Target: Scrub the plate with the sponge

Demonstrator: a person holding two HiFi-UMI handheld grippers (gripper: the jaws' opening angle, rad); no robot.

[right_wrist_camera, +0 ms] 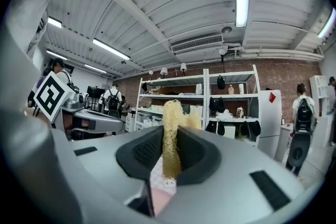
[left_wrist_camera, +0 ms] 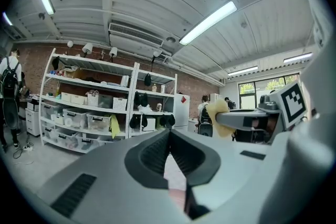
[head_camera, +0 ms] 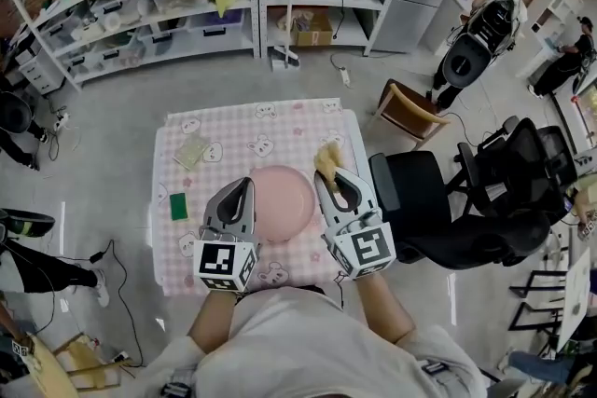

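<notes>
Right gripper (right_wrist_camera: 170, 131): grey plastic shell, matt and smooth. The inner gripping faces are black, finely ribbed and rubber-like.

Left gripper (left_wrist_camera: 169, 132): same matt grey shell, same ribbed black faces.

Sponge (right_wrist_camera: 170, 113): pale yellow, coarse and stringy, a loose fibrous mesh with frayed strands at its top.

Plate (head_camera: 280, 200): pink and smooth with a dull sheen. Plastic or glazed ware cannot be told.

Table cover (head_camera: 280, 121): pink-and-white check with printed figures, lying flat. Cloth or coated sheet cannot be told.

Floor (head_camera: 112, 135): grey, smooth, faintly glossy.

Shelving (head_camera: 257, 14): white-painted metal.

Back wall (right_wrist_camera: 294, 73): rough red brick.

Office chair (head_camera: 420, 200): black, matt padding.
</notes>
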